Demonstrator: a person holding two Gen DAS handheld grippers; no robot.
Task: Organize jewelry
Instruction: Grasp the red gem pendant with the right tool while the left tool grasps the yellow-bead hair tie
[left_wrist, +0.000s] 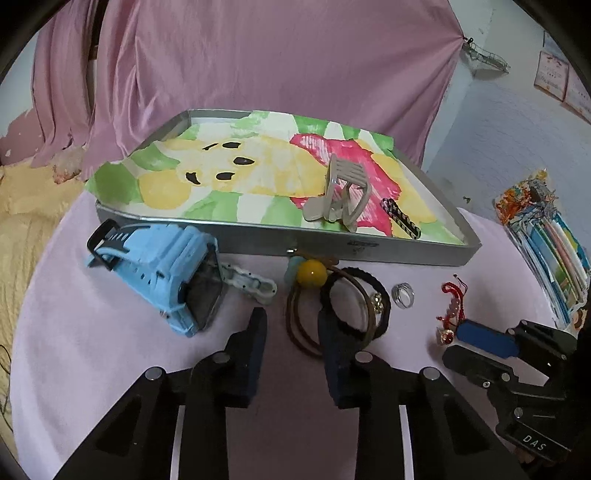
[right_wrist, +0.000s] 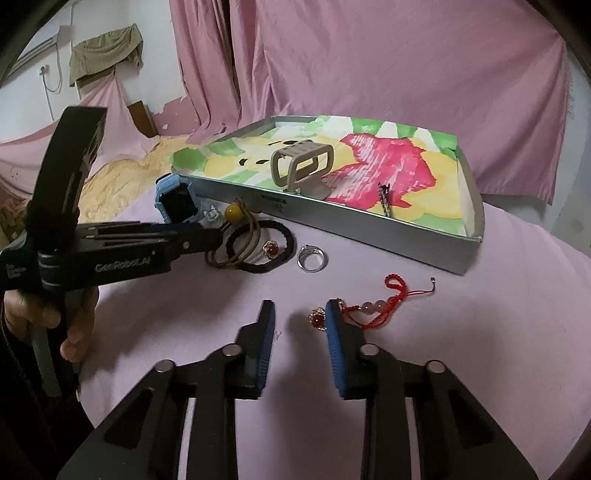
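On the pink table, my left gripper (left_wrist: 291, 321) is open over a brown hair tie (left_wrist: 295, 325) and a black hair tie (left_wrist: 354, 295); its right finger covers part of the black one. A yellow bead (left_wrist: 311, 273), a blue watch (left_wrist: 162, 266) and a silver ring (left_wrist: 402, 293) lie nearby. My right gripper (right_wrist: 300, 317) is open, with a red-gem ring (right_wrist: 317, 318) lying between its fingers by the right pad. A red bead bracelet (right_wrist: 373, 306) lies just right of it. The silver tray (right_wrist: 369, 230) holds a beige claw clip (right_wrist: 301, 166) and a striped hairpin (right_wrist: 384, 199).
A white clip (left_wrist: 251, 282) lies beside the watch. A second red-gem ring (right_wrist: 271, 250) rests on the black hair tie. A colourful packet (left_wrist: 546, 236) sits at the table's right edge. A hand (right_wrist: 55, 314) holds the left gripper. Pink curtains hang behind.
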